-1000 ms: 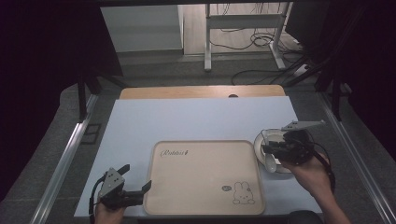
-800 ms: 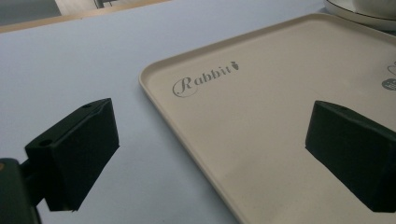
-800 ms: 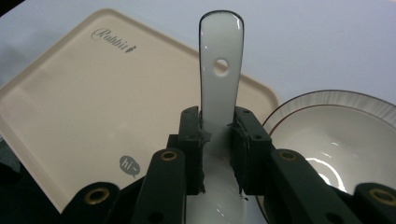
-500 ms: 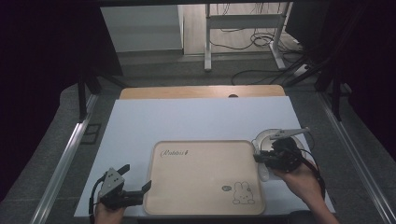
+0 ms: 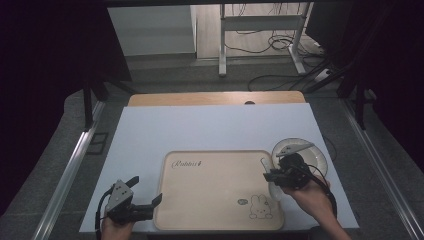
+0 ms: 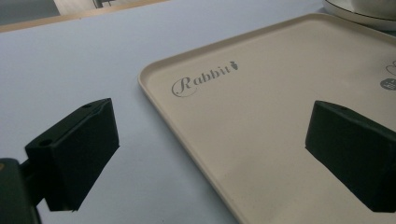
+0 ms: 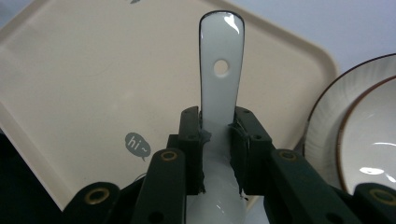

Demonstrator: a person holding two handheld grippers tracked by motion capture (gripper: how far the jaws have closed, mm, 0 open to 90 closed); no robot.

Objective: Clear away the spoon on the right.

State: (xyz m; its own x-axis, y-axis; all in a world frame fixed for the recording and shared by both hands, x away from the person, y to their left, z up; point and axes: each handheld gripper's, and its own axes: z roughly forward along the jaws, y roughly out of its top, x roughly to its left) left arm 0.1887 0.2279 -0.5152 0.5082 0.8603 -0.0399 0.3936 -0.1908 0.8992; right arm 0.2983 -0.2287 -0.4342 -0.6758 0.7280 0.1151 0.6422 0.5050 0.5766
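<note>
My right gripper [image 7: 217, 149] is nearly closed, its two black jaws pinching a white ceramic spoon [image 7: 219, 70] from either side. The pads press on the narrow part where the handle meets the bowl of the spoon. The handle runs straight out ahead of the jaws, its long axis in line with the gripper, and ends in a rounded tip with a small round hole just below it. The bowl end lies back toward me, low between the gripper's arms.

From the high view, my right gripper [image 5: 280, 176] sits over the right edge of the tray [image 5: 210, 200], and the spoon [image 5: 270, 176] runs along that edge, one pale end pointing away from me toward the far side of the table [image 5: 210, 125], the other pointing back toward me. Whether the spoon rests on the tray or hangs just above it, I cannot tell. Just beside it, to the right and off the tray, stands a white plate [image 5: 320, 157] with a dark rim; in the right gripper view a bowl [image 7: 373, 144] sits on it.

My left gripper [image 5: 145, 197] has its jaws spread wide and holds nothing. It is at the near left corner of the tray; in its own view one jaw stands over the white table and the other over the tray [image 6: 261, 116], the rim running between them.
</note>
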